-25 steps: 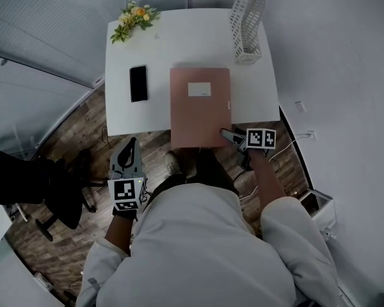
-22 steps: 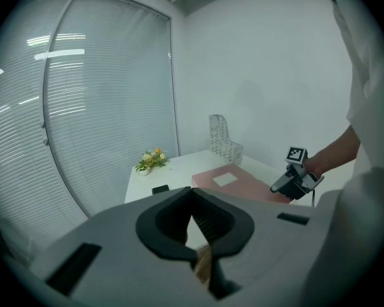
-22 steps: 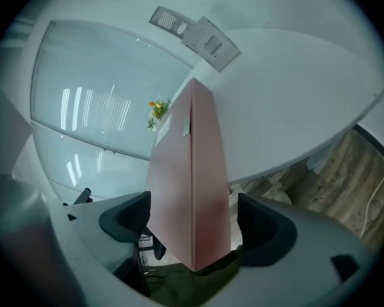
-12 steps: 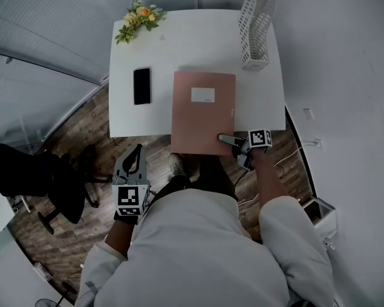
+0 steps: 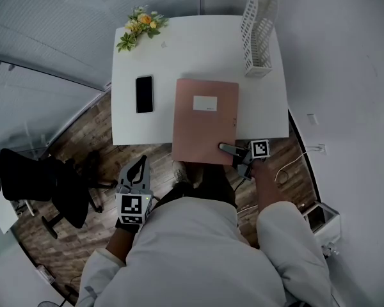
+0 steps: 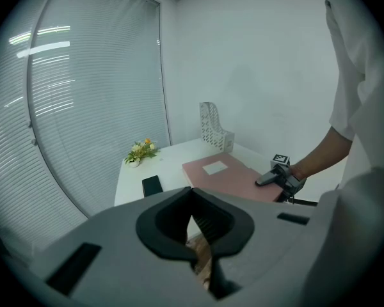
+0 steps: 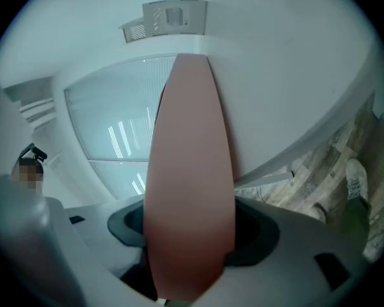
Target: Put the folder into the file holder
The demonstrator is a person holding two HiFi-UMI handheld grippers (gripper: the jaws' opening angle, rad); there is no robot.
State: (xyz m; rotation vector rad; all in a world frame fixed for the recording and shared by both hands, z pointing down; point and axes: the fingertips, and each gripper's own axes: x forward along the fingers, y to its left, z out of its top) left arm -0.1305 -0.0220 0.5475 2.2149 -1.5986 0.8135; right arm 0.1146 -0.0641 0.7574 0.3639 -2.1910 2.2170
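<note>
A pink folder [image 5: 205,120] with a white label lies flat on the white table [image 5: 179,50], its near end hanging over the front edge. My right gripper [image 5: 225,149] is at its near right corner. Its jaws are closing, with the folder [image 7: 192,171] between them. The white lattice file holder [image 5: 259,31] stands upright at the table's far right corner, apart from the folder. My left gripper [image 5: 136,170] hangs low over the wooden floor in front of the table, shut and holding nothing. In the left gripper view, the folder [image 6: 227,174], the file holder [image 6: 214,126] and the right gripper [image 6: 264,181] show beyond the left gripper [image 6: 193,248].
A black phone [image 5: 144,94] lies left of the folder, and a small bunch of flowers [image 5: 139,27] sits at the far left corner. A black office chair [image 5: 38,184] stands on the floor to the left. A small box [image 5: 320,219] and a cable [image 5: 288,168] lie on the floor at the right.
The right gripper has stayed at the folder's near right corner and its marker cube has turned a little. The left gripper has barely moved.
</note>
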